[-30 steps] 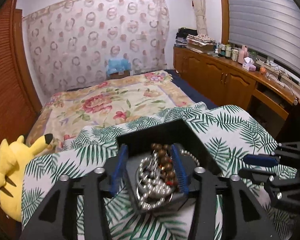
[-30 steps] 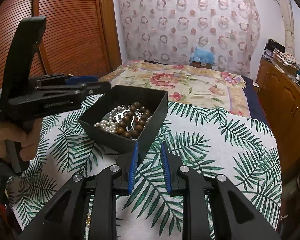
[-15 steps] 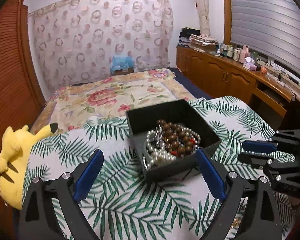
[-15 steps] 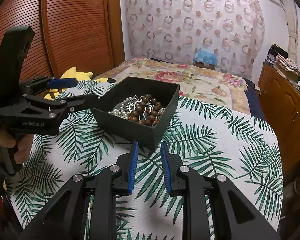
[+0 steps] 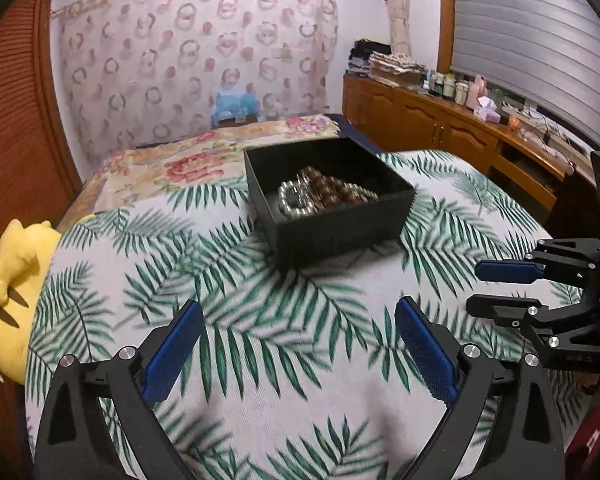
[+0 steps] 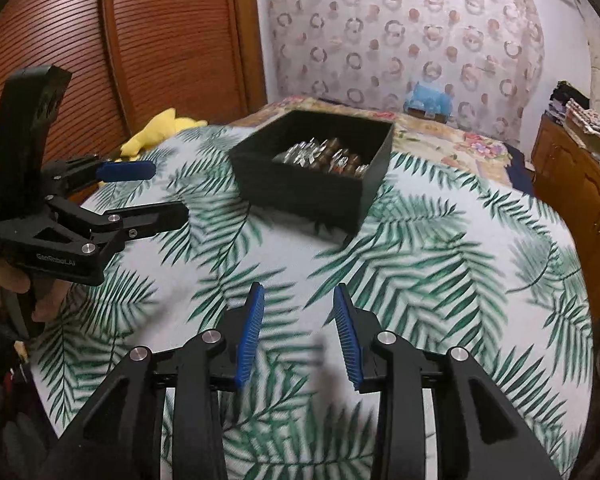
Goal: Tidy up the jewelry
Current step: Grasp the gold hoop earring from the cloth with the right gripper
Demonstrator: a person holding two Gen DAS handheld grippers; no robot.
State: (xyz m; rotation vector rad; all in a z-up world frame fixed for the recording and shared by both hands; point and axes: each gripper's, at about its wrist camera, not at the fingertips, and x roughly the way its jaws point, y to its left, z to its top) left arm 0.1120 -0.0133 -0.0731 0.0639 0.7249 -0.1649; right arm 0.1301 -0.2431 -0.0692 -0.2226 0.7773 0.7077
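Note:
A black open box (image 5: 340, 232) stands on the leaf-print cloth (image 5: 260, 340) and holds pearl and brown bead strands (image 5: 324, 196). My left gripper (image 5: 298, 308) is open wide over bare cloth, well short of the box, with nothing between its fingers. In the right wrist view the box (image 6: 300, 192) and beads (image 6: 324, 156) lie ahead. The jaws of my right gripper (image 6: 298, 290) are opening, with only cloth between them. Each gripper appears in the other's view: the left gripper (image 6: 166, 192) at the left, the right gripper (image 5: 476, 287) at the right.
A yellow plush toy (image 5: 16, 280) lies at the cloth's left edge. Behind the box is a bed with a floral cover (image 5: 180, 160). A wooden cabinet (image 5: 440, 128) runs along the right wall. Slatted wooden doors (image 6: 160, 40) stand on the left.
My left gripper let go of the box, opened wide and drew back from it. The right gripper also drew back and its jaws spread apart. The box now rests farther ahead.

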